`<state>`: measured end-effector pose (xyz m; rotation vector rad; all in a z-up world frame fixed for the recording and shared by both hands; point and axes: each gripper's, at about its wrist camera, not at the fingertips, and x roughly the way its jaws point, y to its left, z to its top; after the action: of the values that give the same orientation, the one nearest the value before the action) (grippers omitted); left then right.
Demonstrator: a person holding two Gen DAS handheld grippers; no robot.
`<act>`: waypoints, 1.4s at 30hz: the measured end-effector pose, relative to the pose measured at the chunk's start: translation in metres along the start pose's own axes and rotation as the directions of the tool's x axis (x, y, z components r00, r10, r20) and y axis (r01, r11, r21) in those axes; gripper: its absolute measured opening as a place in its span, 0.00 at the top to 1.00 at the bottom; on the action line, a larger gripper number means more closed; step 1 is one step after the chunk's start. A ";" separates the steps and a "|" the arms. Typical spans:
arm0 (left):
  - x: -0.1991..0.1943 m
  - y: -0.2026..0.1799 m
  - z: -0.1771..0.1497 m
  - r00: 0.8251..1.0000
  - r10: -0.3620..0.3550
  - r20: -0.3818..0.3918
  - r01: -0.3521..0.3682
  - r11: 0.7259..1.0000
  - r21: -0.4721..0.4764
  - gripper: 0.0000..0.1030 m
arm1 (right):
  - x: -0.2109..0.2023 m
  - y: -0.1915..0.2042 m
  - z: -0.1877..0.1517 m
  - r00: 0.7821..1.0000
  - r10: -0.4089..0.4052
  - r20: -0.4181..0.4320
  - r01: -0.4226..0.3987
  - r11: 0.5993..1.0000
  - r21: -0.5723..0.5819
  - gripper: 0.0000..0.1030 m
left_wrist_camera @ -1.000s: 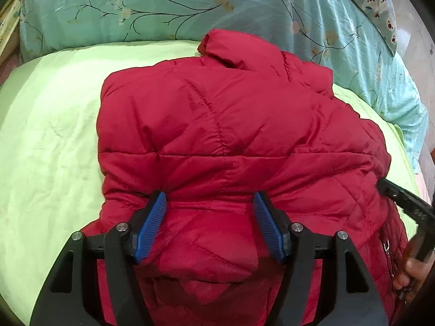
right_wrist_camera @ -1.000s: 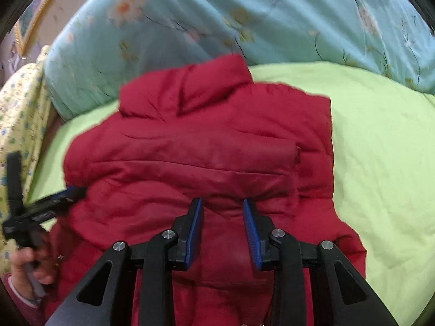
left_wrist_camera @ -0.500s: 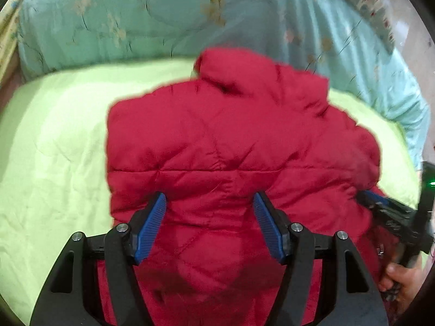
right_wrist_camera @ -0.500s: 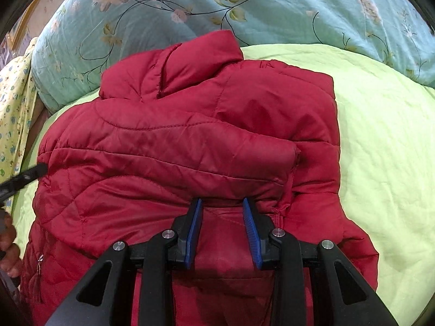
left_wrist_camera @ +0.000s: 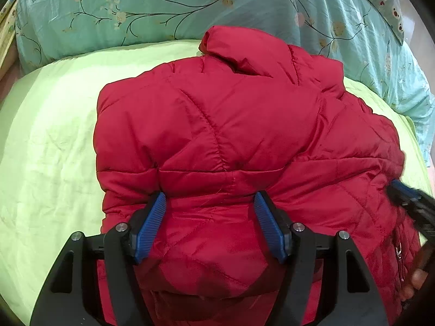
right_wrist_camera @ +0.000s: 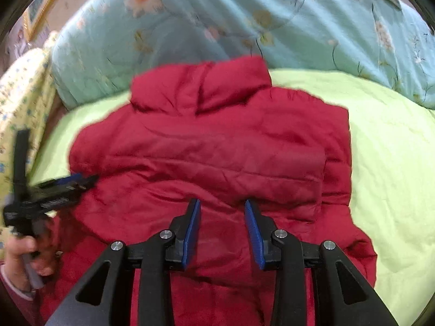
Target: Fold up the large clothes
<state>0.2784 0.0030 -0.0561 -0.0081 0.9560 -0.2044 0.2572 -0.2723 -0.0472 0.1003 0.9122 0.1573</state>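
Now my left tongs [left_wrist_camera: 209, 225] gape, right tongs [right_wrist_camera: 223, 231] narrower and opening (neither pinching fabric), both poised over the red jacket [left_wrist_camera: 239, 135], lying part-folded on the green bed sheet [left_wrist_camera: 49, 149], probably for another fold.

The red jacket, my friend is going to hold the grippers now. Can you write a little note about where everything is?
Left gripper: open over the jacket's near part, holding nothing.
Right gripper: narrower gap, jaws opening; only fabric lies below, nothing pinched.
Jacket: lies on the green sheet, collar toward the floral quilt.
Done: both sides look folded in, so it is a narrower bundle.
Left: probably fold the near end up toward the collar, then tidy.
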 end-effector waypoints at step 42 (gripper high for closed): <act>-0.104 0.041 -0.070 0.999 -0.036 0.012 0.037 0.994 -0.107 0.33 | -0.102 -0.038 -0.071 0.988 0.151 -0.005 -0.147 0.970 0.192 0.53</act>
<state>0.1706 0.0671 -0.0165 -0.1249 0.9561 -0.1865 0.1427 -0.3266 -0.0165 0.3474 0.9386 0.2104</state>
